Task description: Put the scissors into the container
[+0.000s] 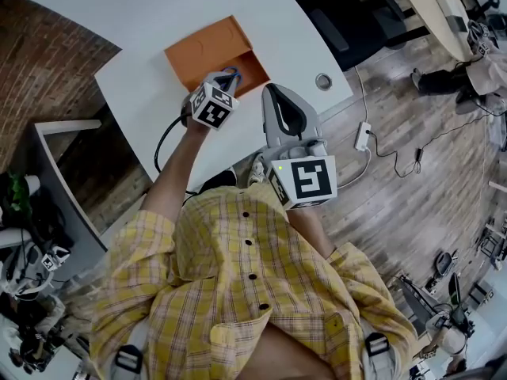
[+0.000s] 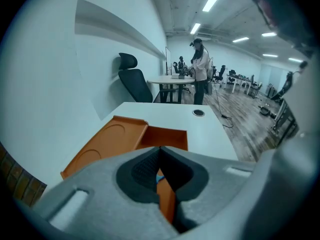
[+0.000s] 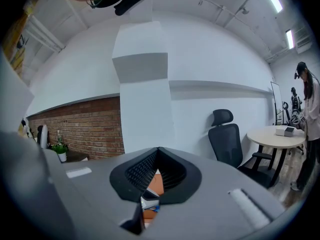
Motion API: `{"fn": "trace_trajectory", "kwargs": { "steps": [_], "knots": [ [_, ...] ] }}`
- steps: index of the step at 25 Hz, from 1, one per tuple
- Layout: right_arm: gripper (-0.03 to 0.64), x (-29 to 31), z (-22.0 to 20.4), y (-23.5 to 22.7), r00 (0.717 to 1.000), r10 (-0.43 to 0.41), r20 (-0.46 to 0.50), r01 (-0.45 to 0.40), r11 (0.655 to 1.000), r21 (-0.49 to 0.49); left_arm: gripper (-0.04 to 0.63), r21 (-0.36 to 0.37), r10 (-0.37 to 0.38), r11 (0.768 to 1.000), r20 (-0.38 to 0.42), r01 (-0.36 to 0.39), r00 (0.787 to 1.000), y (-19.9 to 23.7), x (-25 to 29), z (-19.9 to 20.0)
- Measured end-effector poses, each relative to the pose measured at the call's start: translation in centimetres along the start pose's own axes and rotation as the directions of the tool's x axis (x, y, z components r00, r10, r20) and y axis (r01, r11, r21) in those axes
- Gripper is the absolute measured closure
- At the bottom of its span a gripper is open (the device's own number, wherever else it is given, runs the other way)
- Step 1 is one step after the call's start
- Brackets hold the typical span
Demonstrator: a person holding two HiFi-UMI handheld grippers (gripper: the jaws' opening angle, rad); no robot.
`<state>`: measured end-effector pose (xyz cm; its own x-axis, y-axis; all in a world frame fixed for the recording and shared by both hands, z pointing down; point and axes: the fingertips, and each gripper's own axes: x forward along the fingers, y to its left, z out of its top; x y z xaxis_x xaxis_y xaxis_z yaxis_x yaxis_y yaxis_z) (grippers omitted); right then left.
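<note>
Ribbed grey right claw (image 3: 158, 149) closed | left claw (image 2: 160, 149) pinching blue-looped scissors (image 1: 230, 72)

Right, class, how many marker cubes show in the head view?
2. One marker cube on the left gripper holding the scissors at the orange container; another on the right gripper.

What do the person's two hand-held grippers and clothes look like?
The left hand-held gripper and the right hand-held gripper have smooth grey bodies with dark ribbed pads. Each carries a white cube with black square markers; a small green light shows by the right cube. A black cable loops below the left one. The person wears a yellow checked shirt with dark buttons.
</note>
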<state>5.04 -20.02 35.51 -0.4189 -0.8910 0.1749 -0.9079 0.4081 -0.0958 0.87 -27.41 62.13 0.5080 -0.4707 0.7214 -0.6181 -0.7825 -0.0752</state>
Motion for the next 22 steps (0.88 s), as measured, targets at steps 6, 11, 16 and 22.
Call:
{"fn": "trace_trajectory", "kwargs": {
  "steps": [6,11,16,22],
  "knots": [
    [0.611,-1.2,-0.1,0.5,1.0,-0.004,0.001,0.004,1.0,0.002,0.592,-0.027,0.044,0.999,0.046,-0.042,0.998,-0.4,-2.5,1.2],
    [0.611,-1.8,0.2,0.7,1.0,-0.007,0.005,0.007,1.0,-0.001,0.592,-0.079,0.073,0.995,0.102,-0.065,0.992,-0.8,-4.9,2.8],
    [0.611,-2.3,0.6,1.2,1.0,-0.007,0.017,0.007,1.0,-0.004,0.592,-0.133,0.105,0.988,0.161,-0.084,0.981,-0.9,-7.5,4.1],
    [0.611,-2.6,0.8,1.5,1.0,-0.004,0.029,0.004,1.0,-0.005,0.592,-0.182,0.13,0.979,0.208,-0.092,0.969,-1.4,-9.6,4.7]
  ]
}}
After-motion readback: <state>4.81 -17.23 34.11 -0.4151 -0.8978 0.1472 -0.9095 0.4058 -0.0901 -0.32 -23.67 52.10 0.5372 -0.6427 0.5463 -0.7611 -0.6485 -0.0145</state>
